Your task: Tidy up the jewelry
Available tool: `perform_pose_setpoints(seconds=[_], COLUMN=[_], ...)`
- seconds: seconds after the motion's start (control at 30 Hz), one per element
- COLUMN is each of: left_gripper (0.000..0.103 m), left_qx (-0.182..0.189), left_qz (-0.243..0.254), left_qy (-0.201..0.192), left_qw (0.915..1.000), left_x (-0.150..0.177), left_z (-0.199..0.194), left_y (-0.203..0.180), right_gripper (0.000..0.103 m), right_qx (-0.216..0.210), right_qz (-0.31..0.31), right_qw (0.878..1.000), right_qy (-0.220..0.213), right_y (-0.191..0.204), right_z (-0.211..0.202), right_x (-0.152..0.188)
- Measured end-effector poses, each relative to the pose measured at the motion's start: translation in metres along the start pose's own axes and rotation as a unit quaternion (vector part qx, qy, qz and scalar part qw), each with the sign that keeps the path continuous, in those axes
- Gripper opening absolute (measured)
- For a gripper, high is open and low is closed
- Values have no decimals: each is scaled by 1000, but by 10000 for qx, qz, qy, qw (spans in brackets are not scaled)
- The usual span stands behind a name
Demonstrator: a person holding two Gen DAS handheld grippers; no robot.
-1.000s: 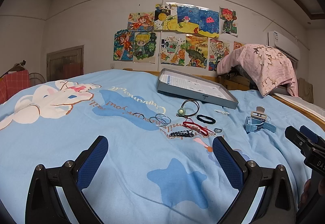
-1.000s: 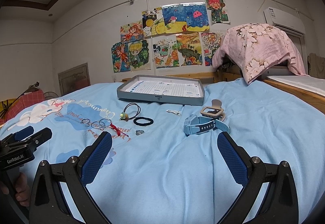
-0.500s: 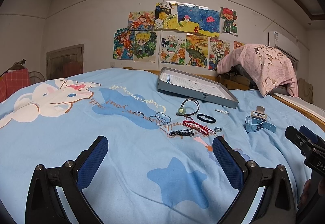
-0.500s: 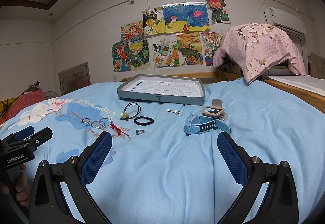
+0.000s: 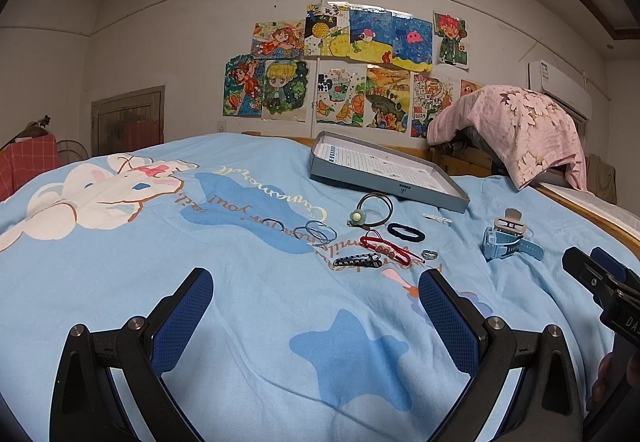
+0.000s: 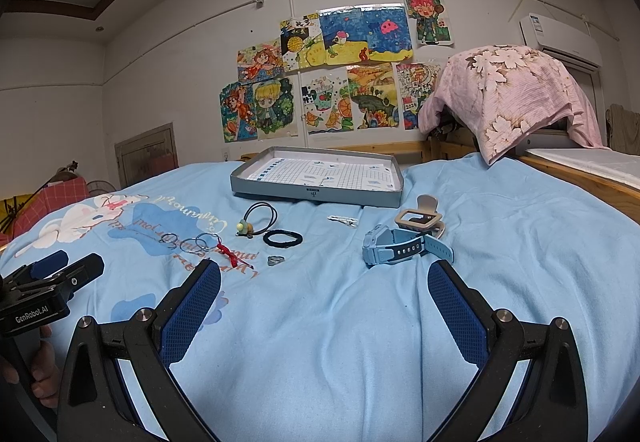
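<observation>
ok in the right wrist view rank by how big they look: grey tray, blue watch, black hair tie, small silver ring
1. grey tray
2. blue watch
3. black hair tie
4. small silver ring

The tray lies farthest away, yet looks largest.

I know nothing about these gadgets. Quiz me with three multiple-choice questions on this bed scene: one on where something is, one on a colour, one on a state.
1. Where does the grey tray sit?
A. beyond the scattered jewelry, toward the wall
B. between the grippers
C. on the floor

2. What colour is the watch?
A. red
B. light blue
C. black

3. How is the right gripper?
A. shut on the watch
B. shut on a ring
C. open, holding nothing

Answers: 1 A, it lies on the bedspread past the hair ties; 2 B, its strap is pale blue; 3 C, the jaws stand wide apart over bare fabric.
</observation>
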State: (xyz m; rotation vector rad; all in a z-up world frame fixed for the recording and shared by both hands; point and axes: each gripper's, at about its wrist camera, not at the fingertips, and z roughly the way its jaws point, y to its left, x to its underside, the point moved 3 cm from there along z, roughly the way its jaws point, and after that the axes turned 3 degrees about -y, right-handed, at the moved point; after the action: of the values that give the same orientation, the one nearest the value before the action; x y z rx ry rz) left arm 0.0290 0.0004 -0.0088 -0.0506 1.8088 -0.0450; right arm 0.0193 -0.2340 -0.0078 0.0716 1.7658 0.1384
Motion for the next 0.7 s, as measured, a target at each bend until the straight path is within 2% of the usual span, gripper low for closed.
perform_pose_setpoints(seconds=[0.7], left_gripper=[103], left_qx=[-141], left_qz=[-84], left_qy=[140], left_qw=[9998], left_x=[3], left_z=[7], left_y=[3], right_gripper=[102], right_qx=[13], right_qz=[76], right_qw=[10000], right_qy=[24], right_y=[-2], right_z=[1], right_x=[1])
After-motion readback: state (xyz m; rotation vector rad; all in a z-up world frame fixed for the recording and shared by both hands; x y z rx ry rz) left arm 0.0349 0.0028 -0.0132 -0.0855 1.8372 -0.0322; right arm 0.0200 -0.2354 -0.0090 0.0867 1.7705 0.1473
